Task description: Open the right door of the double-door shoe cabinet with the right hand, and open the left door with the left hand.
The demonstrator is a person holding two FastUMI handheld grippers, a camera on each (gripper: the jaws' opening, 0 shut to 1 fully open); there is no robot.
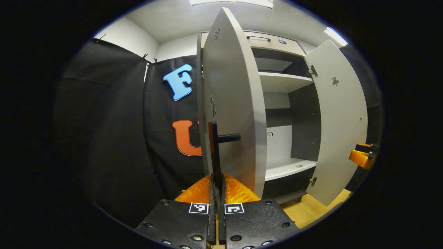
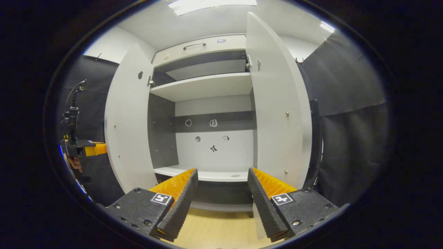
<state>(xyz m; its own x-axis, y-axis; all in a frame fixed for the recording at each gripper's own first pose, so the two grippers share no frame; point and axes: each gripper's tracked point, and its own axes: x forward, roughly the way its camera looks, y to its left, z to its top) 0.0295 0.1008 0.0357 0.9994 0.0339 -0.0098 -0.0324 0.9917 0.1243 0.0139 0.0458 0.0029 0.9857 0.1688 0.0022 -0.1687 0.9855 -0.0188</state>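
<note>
- Nearest thing at the bottom centre of the left gripper view: the left hand-held gripper [image 1: 217,193] is sitting with its fingers pressed together on the dark bar handle [image 1: 215,152] of the left door [image 1: 235,114]. Looks clamped on it to me, both fingers squeezing the bar.
- At the bottom of the right gripper view, the right hand-held gripper [image 2: 221,193] is hanging with its fingers spread wide apart, holding nothing, pointing straight into the cabinet over the wooden floor [image 2: 221,231].
- Just past that, the right door [image 2: 277,114] is standing swung out at the right of centre, edge towards the camera. In the left gripper view it's at the right side of the frame, wide open too.
- The left door is swung out as well, showing at the left of the right gripper view, with a person's hand [image 2: 73,162] and the left tool peeking out at the far left edge.
- Farther back, the shoe cabinet [image 2: 211,145] is showing its insides: a shelf [image 2: 204,86] in the upper middle, a bottom board lower down, a few small stickers on the back panel.
- My read on progress: both doors are open, so the job's basically done. All that's left, I'd guess, is letting go of the left handle and pulling back.
</note>
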